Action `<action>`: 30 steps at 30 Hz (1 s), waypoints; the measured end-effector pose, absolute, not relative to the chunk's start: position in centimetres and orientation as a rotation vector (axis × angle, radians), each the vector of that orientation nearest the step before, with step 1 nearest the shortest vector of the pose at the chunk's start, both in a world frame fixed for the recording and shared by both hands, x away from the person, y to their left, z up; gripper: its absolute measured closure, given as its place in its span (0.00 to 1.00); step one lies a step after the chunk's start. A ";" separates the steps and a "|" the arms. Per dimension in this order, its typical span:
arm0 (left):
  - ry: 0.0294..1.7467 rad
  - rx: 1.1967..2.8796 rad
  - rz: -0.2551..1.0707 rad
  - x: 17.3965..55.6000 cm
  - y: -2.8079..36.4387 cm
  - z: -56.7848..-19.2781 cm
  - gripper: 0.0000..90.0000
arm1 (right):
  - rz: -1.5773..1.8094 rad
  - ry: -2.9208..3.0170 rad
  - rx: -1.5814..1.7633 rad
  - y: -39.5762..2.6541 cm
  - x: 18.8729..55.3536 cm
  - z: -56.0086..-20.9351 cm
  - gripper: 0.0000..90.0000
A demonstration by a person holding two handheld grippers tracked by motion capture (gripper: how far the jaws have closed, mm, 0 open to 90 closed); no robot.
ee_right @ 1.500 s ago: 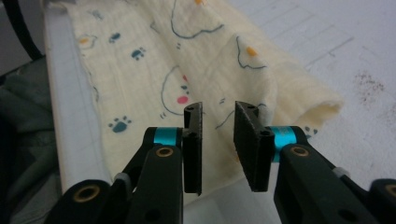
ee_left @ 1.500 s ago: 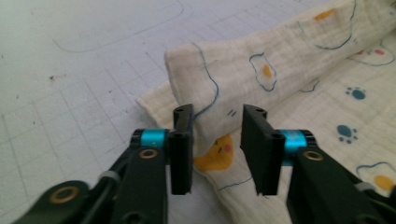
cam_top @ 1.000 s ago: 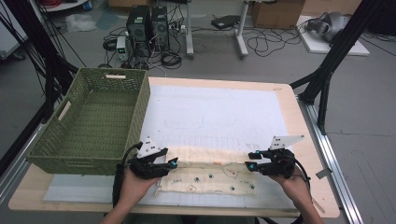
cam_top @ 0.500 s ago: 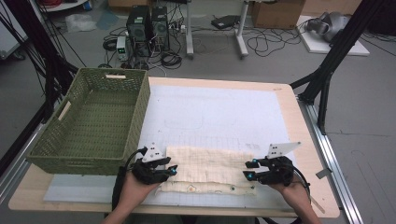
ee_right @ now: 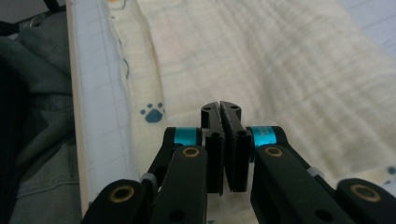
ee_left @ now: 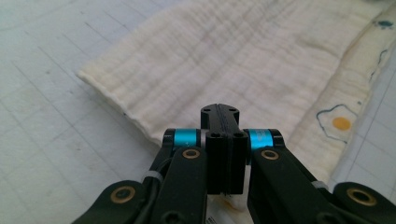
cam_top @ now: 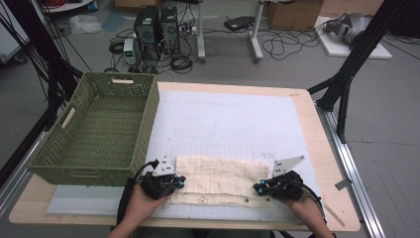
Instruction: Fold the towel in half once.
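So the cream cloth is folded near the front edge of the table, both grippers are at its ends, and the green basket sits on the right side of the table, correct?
Not quite. The green basket sits on the left side of the table, as the high view shows. The rest holds: the cream cloth lies folded near the front edge, with the left gripper and right gripper at its ends.

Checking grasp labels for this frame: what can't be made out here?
- Cloth between the pads: in the left gripper view and right gripper view the shut jaws cover the pinch point.
- Cloth's print: in the high view, too small to read.
- Basket floor by its near wall: high view, hidden by that wall.
- Person's forearms: high view, cut off by the bottom edge.
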State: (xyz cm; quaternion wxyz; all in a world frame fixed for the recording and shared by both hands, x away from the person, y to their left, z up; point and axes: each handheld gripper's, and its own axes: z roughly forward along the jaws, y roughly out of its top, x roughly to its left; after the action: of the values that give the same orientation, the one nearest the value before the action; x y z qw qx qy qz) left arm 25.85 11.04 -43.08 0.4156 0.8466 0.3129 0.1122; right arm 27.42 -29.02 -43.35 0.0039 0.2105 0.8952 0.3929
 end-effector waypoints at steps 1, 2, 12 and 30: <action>0.787 2.111 0.279 25.8 11.1 -42.8 0.99 | 1.245 2.796 0.654 -29.2 27.4 -43.1 0.98; 0.787 2.100 0.281 25.7 11.2 -42.5 0.99 | 1.257 2.789 0.659 -29.3 27.4 -42.9 0.98; 0.768 2.068 0.265 24.2 11.9 -41.5 0.99 | 1.320 2.758 0.609 -29.6 25.9 -41.2 0.98; 0.833 2.044 0.345 27.2 10.2 -42.7 0.88 | 1.315 2.638 0.751 -29.2 29.4 -41.6 0.84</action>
State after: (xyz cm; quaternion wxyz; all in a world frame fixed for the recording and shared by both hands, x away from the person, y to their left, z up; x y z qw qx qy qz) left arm 27.22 10.20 -42.66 0.4382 0.8224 0.3351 0.1389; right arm 29.36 -29.18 -41.57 0.0498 0.2466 0.8663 0.4316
